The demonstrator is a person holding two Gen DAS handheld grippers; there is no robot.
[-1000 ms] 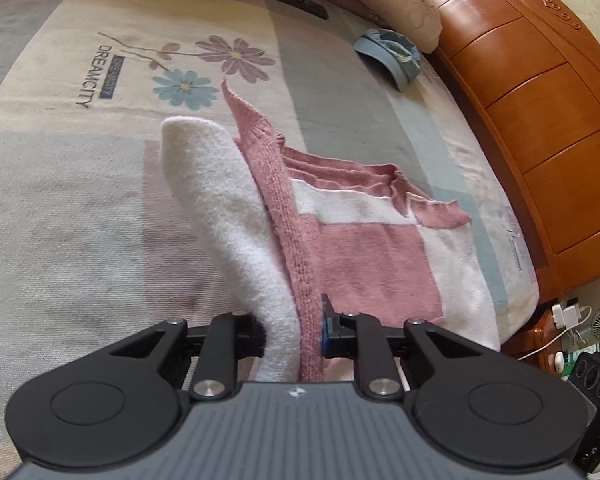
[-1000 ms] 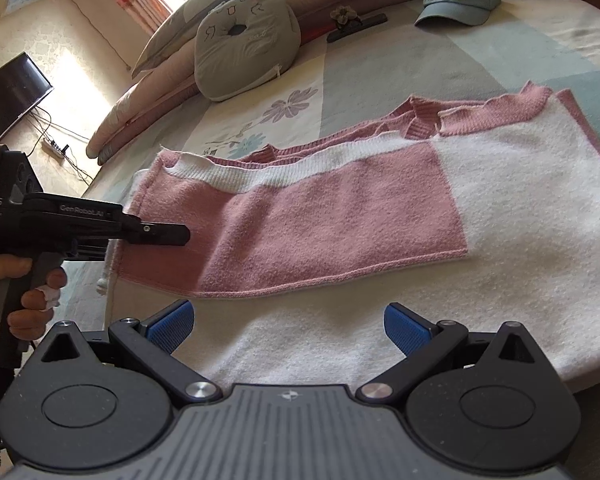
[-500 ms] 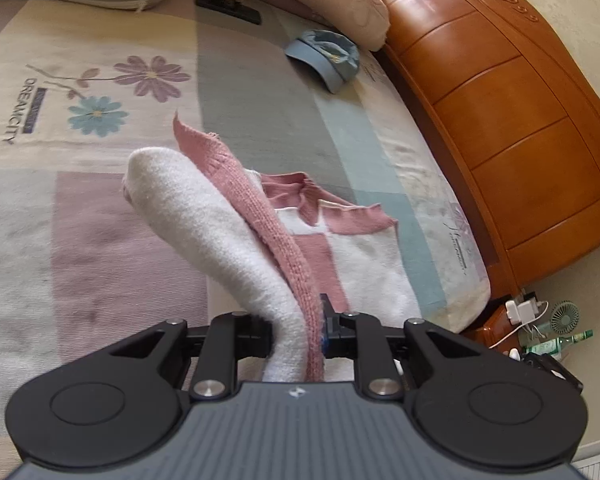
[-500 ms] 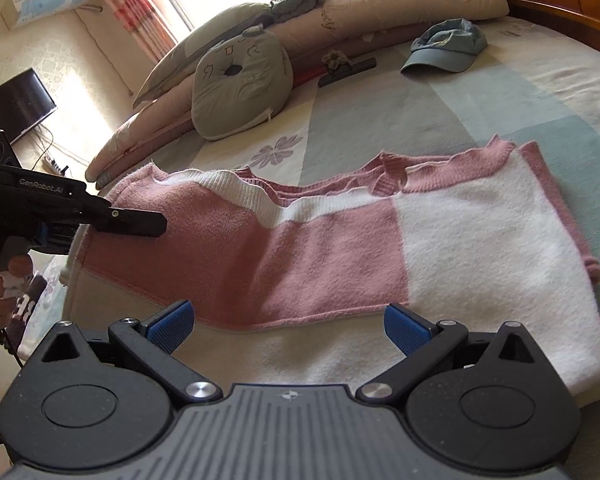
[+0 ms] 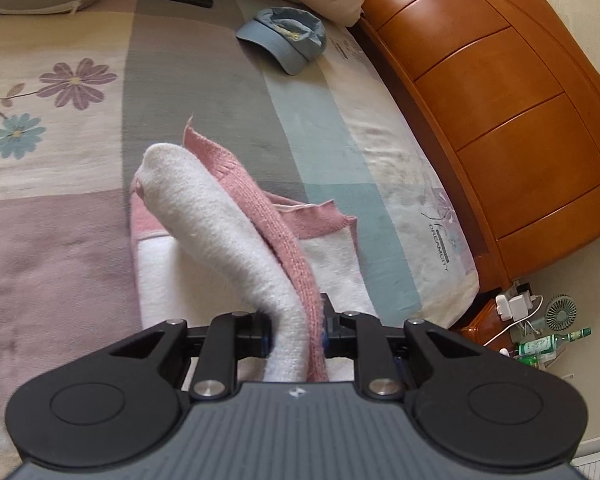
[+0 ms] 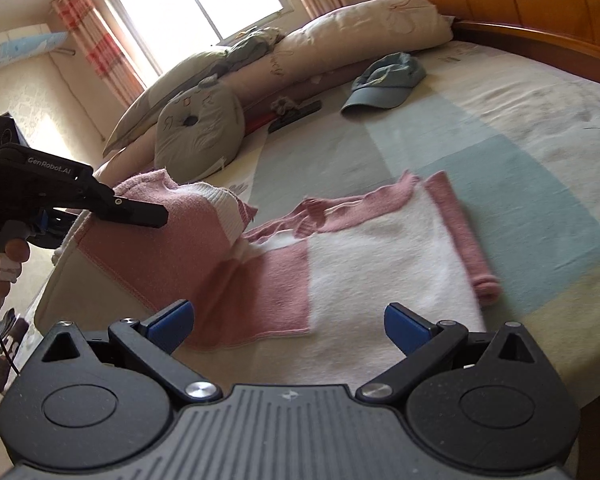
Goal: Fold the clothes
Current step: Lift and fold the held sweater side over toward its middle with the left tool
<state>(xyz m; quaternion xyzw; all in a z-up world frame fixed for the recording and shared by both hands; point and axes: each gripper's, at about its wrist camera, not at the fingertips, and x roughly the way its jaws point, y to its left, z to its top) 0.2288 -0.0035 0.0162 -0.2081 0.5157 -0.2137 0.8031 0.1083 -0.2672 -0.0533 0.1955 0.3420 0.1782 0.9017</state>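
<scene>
Left wrist: left tongs pinch the sweater; right tongs spread, seemingly empty.

black claw, blue pads, silver screws

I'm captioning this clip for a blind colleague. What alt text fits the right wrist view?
The left tongs, held in a hand, lift one side of a pink and white sweater off a bed and carry it over the rest. The right tongs hover open above the sweater's near edge. A blue cap and pillows lie farther back.
</scene>
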